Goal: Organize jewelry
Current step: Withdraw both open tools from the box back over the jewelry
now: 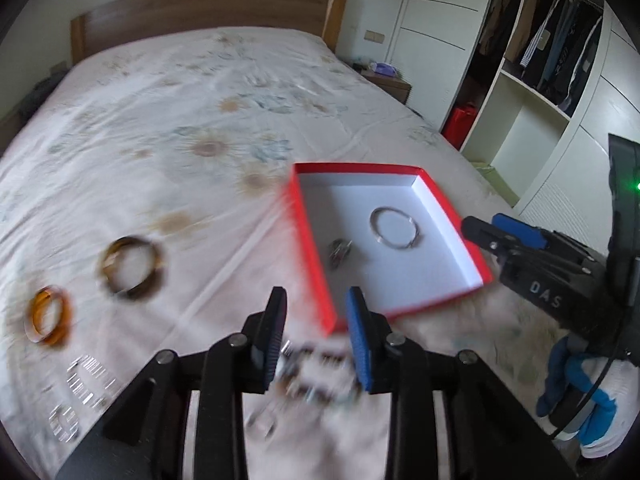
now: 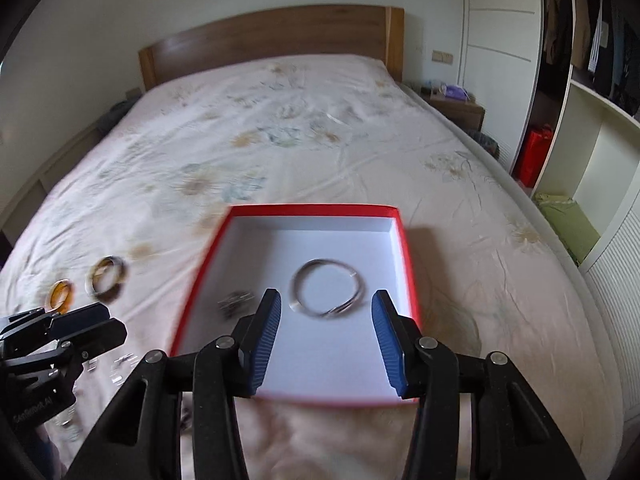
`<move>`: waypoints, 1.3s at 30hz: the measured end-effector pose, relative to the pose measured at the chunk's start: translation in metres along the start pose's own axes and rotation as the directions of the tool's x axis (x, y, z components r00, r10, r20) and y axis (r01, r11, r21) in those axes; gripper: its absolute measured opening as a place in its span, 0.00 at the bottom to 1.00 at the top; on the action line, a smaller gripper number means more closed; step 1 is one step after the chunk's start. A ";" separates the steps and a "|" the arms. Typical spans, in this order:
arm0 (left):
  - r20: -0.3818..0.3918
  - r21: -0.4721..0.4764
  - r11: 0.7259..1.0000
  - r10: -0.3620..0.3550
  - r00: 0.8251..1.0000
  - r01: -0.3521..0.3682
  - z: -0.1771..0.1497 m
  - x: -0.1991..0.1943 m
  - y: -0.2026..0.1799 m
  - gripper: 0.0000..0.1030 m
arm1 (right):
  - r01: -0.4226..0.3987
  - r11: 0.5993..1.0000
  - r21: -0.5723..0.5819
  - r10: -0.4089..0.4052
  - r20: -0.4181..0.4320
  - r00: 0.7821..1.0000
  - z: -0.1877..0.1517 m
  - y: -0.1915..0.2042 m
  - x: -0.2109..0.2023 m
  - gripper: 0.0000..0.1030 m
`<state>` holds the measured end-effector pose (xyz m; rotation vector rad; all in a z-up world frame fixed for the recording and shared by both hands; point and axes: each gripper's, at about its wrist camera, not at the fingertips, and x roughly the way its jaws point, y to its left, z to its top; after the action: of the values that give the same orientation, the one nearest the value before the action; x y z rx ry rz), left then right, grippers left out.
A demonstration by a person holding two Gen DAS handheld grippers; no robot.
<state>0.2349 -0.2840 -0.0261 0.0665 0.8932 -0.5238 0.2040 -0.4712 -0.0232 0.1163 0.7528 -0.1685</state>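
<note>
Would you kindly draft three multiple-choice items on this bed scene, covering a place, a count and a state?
1. Where does the silver hoop lie?
A. on the headboard
B. inside the red box
C. on the shelf

2. How many brownish bangles lie on the bedsheet left of the box?
A. two
B. five
C. none

3. How does the right gripper stand?
A. clamped on the hoop
B. clamped on the box wall
C. open, holding nothing

Answers: 1 B, the hoop rests on the box's white floor; 2 A, an orange bangle and a darker bangle lie side by side; 3 C, its blue pads stand apart with nothing pressed between.
</note>
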 end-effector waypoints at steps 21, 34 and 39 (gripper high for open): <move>0.112 -0.146 0.966 0.229 0.967 -0.212 -0.161 -0.215 0.084 0.35 | -0.077 0.996 -0.035 0.078 0.020 0.997 -0.126 0.115 -0.168 0.53; 0.052 -0.305 0.903 0.333 0.941 -0.303 -0.197 -0.237 0.165 0.35 | -0.129 0.990 -0.056 0.130 0.020 0.991 -0.131 0.126 -0.168 0.53; -0.009 -0.323 0.895 0.323 0.947 -0.308 -0.197 -0.201 0.187 0.35 | -0.133 0.991 -0.026 0.133 -0.028 0.991 -0.134 0.121 -0.128 0.52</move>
<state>0.0757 0.0140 -0.0289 -0.0965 0.8922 -0.0711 0.0460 -0.3166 -0.0267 0.1422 0.7710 -0.0296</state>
